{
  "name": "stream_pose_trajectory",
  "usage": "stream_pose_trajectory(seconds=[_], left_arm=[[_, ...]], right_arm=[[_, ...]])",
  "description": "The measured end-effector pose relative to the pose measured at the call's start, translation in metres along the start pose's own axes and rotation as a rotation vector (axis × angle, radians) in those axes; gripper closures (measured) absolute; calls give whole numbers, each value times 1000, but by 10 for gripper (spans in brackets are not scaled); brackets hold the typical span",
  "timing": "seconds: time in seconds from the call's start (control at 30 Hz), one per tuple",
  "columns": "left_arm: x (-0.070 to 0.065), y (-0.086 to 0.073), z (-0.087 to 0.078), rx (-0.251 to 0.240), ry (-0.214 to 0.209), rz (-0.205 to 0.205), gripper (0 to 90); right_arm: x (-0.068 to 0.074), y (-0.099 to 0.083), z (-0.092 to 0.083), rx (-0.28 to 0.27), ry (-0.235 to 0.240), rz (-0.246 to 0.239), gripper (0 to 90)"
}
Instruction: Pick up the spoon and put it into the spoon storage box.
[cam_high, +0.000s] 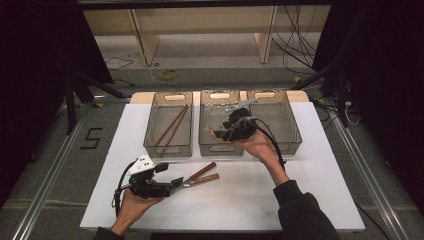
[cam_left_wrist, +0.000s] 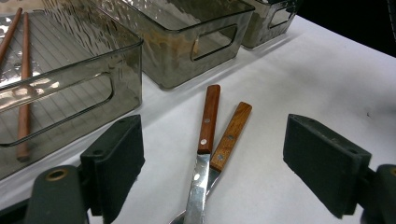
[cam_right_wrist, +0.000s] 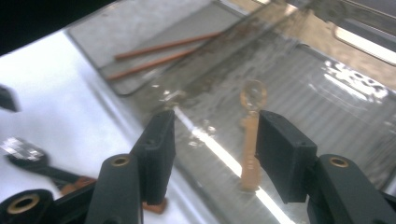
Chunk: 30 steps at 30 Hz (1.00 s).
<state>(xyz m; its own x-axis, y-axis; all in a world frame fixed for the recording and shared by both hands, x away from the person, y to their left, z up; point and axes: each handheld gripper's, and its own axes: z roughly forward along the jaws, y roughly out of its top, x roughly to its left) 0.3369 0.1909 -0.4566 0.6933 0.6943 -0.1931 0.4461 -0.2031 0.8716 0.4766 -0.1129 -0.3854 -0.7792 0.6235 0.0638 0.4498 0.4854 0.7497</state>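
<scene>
Three bins are standing side by side at the table's (cam_high: 320, 165) far edge, the left bin (cam_high: 169, 123) holding two chopsticks (cam_high: 171, 125), the middle bin (cam_high: 218, 125) holding a spoon (cam_right_wrist: 251, 140), while two knives (cam_high: 202, 176) are lying together before them.

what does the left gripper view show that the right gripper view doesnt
Left gripper view alone: the rivets and steel blades of the two wooden-handled utensils lying on the white table, between its open left gripper jaws, and the third bin. Right gripper view alone: a small wooden spoon lying in the middle bin, below the open right gripper. Both share the chopsticks in the left bin.
</scene>
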Motion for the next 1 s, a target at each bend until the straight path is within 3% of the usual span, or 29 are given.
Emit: stream_pose_trajectory(seconds=[0.23,0.47,1.0], left_arm=[[1,0,-1,-7,3,-4,196],[1,0,-1,-14,4,-8,196],[2,0,-3,-24,9,-8,196]], right_arm=[[16,-8,-8,-23,61,-39,490],[27,-17,-4,-12,90,-65,593],[39,-39,40,97,101,-107,892]])
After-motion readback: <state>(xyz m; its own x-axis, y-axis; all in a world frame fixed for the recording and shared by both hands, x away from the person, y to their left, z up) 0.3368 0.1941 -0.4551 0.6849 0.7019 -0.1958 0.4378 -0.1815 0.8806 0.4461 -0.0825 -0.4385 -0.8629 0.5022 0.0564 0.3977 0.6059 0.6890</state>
